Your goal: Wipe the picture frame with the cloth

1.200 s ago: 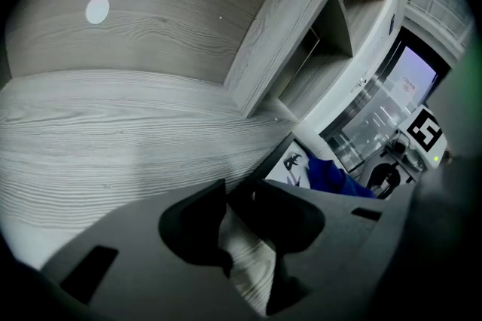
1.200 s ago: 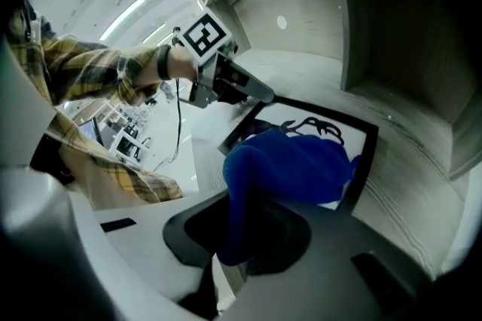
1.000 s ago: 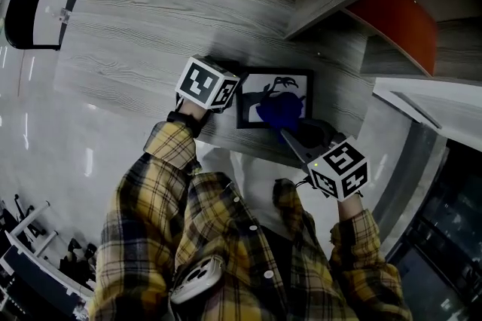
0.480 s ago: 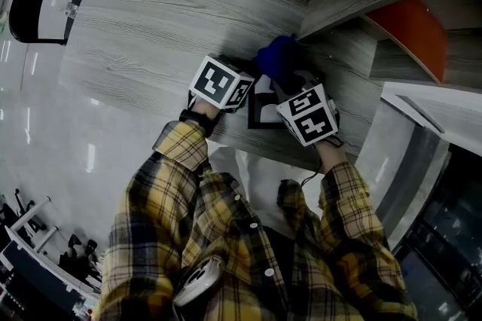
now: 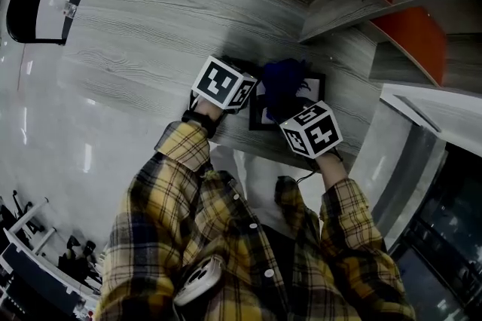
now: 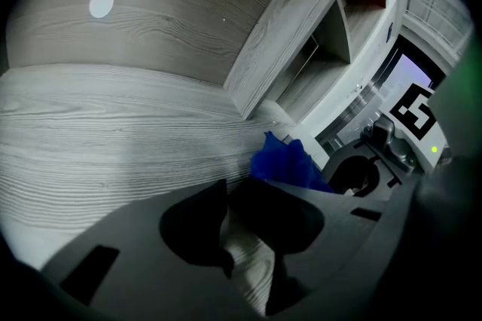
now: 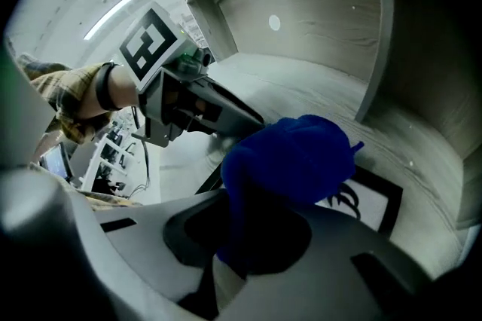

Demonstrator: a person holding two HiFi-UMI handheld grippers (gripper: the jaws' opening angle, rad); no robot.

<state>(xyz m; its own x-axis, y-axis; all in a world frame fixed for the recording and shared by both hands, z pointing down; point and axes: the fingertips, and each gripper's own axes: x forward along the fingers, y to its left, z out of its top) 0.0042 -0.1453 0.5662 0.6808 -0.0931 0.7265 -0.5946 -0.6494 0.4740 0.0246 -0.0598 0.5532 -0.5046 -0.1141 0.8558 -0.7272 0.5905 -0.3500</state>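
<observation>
Two grippers share this step. The right gripper (image 7: 237,236) has its jaws closed on a bunched blue cloth (image 7: 290,154) and presses this wad down on the picture frame (image 7: 376,199). The frame lies flat on the grey wooden shelf (image 5: 143,33), a little right of the middle in the head view. There the cloth covers the upper middle of the frame, so only the left border and the upper right corner show. The left gripper (image 6: 227,197) is at the left edge of the frame. Its fingers stand close together and the tips seem to meet, with only shelf wood in the slit behind them, though this view is dark. To wipe well, I would let the cloth stick out past the jaw tips, so that only soft fabric meets the glass. The strokes should go straight from one border to the other, each overlapping the last, and finish along the black border and into the corners. The pressure should be light, because a flat frame will probably slide on smooth wood. The left gripper can brace the left edge against each stroke. The shelf divider (image 5: 339,7) rises near the upper right corner of the frame, so strokes toward it should be short.
</observation>
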